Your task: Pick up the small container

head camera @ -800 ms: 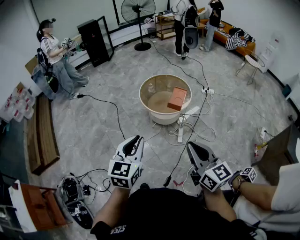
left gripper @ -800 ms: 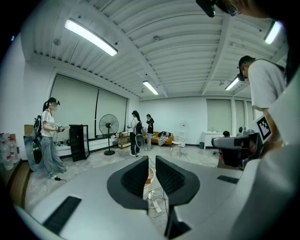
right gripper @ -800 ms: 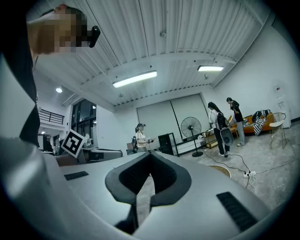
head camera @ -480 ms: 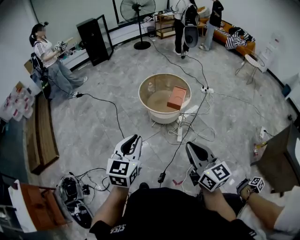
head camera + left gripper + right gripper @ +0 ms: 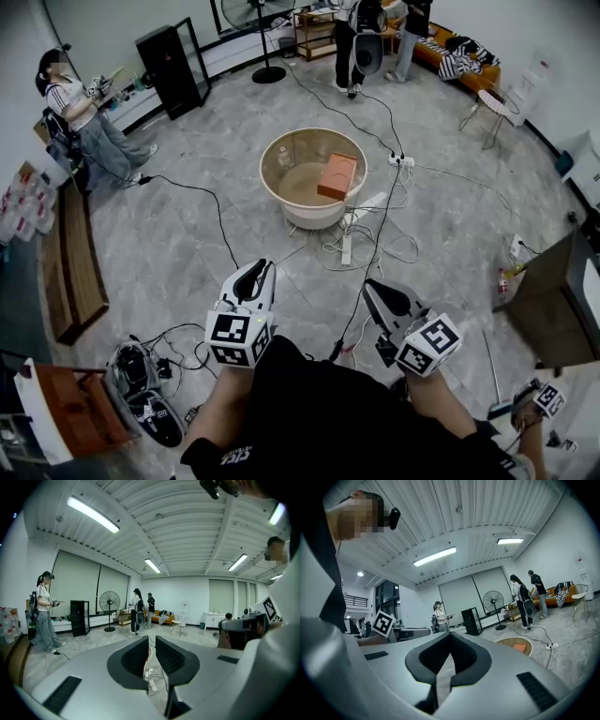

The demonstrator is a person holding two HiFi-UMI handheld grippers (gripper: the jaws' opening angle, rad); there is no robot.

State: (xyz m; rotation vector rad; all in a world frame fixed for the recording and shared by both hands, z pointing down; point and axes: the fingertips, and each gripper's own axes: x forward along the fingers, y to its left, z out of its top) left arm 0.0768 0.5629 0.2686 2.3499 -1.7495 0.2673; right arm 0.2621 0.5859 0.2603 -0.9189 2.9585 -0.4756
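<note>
A round white tub stands on the grey floor ahead of me. Inside it lie an orange block and a small clear container near the far left wall. Both grippers are held low and near my body, well short of the tub. My left gripper is shut with nothing between its jaws, which also shows in the left gripper view. My right gripper is shut and empty too, its pads meeting in the right gripper view. That view also shows the tub and the orange block off to the right.
Cables and a power strip trail across the floor between me and the tub. A wooden bench runs along the left, with gear at lower left. A brown box stands at the right. People stand at the left and at the back.
The view has shifted forward, so the tub sits higher in the frame. Both grippers rose slightly. A white-sleeved arm with a marker cube at lower right has withdrawn toward the corner.
</note>
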